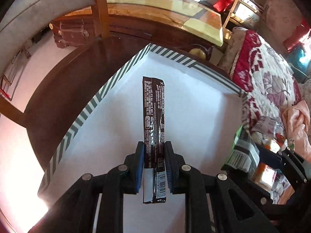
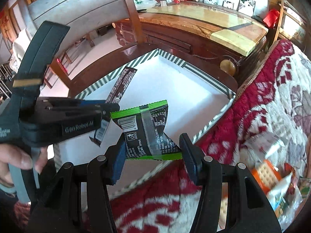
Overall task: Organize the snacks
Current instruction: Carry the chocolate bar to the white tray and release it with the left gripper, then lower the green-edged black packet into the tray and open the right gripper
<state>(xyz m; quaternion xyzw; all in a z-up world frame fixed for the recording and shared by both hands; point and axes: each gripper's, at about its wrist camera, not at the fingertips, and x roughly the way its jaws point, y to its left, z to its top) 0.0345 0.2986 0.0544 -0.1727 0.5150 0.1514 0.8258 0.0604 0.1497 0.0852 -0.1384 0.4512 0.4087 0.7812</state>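
**Two snacks carried over the striped box**

A lived-in room with a dark wooden sideboard topped in marbled stone (image 1: 155, 7) along the far wall and a red-and-cream floral blanket (image 2: 262, 101) spread on the right frames the work. In the middle sits the goal: a white shallow cardboard box with a grey-and-white striped rim (image 1: 81, 116), its floor bare.

The long, narrow dark-brown foil snack stick (image 1: 153, 116) hangs over that box, clamped near its barcode end between the blue pads of the left hand-held gripper (image 1: 154, 167), jaws drawn fully together on it; its free end points toward the box's far corner. Just to the right, the black foil snack pouch with bright green sealed edges (image 2: 145, 130) is pinched across its width by the right hand-held gripper (image 2: 152, 151), hovering above the box's near right rim and the blanket's edge. More loose snack packets (image 2: 272, 176) lie blurred on the blanket at near right.

The step in hand looks like setting both items down inside. To do it well, lower the stick until it lies flat along the left wall, parallel to the rim, before releasing. Bring the pouch fully past the rim first, so it cannot land on the edge and tip out, and set it beside the stick, not on top.
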